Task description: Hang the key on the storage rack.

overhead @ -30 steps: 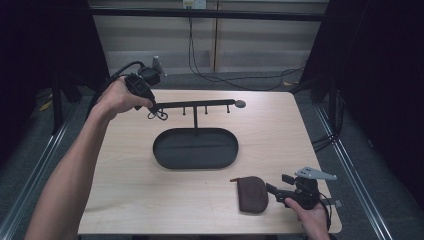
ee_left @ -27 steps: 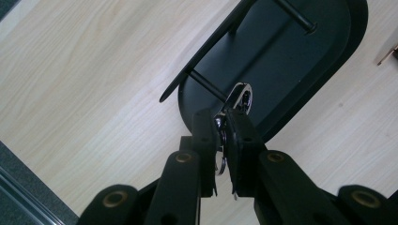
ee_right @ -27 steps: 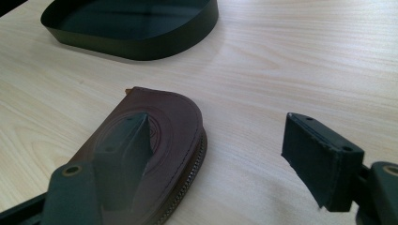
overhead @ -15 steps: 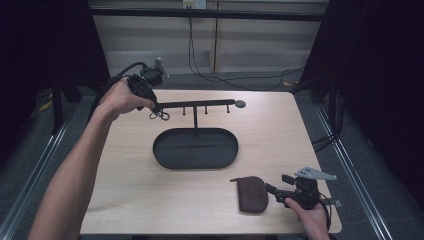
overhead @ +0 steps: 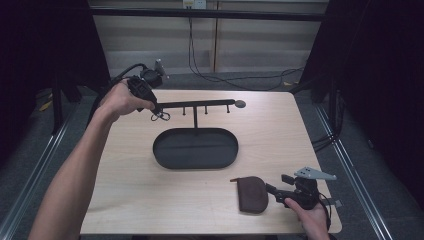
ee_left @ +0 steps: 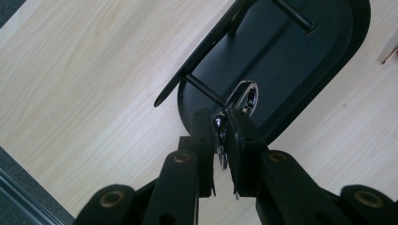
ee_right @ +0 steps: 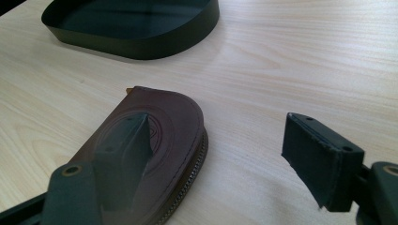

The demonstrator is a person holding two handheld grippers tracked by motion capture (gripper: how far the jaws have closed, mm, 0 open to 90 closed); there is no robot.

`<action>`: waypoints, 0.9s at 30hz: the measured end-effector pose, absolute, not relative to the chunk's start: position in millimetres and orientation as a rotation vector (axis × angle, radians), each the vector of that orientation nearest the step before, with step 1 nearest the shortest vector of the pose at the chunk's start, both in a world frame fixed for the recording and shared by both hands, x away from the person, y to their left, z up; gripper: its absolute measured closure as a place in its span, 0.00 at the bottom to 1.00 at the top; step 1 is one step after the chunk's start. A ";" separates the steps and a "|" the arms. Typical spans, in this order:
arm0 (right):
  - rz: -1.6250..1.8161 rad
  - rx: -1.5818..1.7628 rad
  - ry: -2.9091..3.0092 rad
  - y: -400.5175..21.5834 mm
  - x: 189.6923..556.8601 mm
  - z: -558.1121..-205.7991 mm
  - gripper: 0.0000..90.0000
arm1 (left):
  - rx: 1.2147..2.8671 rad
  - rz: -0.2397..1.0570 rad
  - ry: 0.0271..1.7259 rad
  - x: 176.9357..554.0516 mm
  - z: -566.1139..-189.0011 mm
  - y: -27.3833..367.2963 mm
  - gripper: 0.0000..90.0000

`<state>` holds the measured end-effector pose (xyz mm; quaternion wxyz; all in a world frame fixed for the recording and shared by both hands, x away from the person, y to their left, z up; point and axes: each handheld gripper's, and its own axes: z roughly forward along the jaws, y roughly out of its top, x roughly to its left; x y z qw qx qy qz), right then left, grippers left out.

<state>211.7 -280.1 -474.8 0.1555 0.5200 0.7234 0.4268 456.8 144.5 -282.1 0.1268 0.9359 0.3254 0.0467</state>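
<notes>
Keys on a ring [overhead: 160,116] hang from our left gripper [overhead: 152,106] at the left end of the hook rack [overhead: 200,104], seen from above, well apart from the brown pouch [overhead: 252,194] by our right gripper [overhead: 274,190]. Along the left gripper [ee_left: 220,133], the jaws pinch the key ring [ee_left: 244,97], which lies just beyond the tips beside a rack peg [ee_left: 202,87], over the black tray [ee_left: 328,56]. Along the right gripper [ee_right: 225,154], spread jaws straddle the pouch's [ee_right: 169,140] edge.
</notes>
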 end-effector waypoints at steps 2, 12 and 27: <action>1.223 1.488 2.074 -279.9 211.7 -474.7 0.27 | 2.720 0.137 0.948 456.4 -283.2 144.1 0.90; 1.221 1.491 2.075 -279.6 211.8 -474.9 0.27 | 2.729 0.151 0.954 455.8 -285.9 144.5 0.90; 1.220 1.490 2.075 -279.6 211.8 -474.8 0.27 | 2.701 0.107 0.961 452.0 -288.2 148.2 0.86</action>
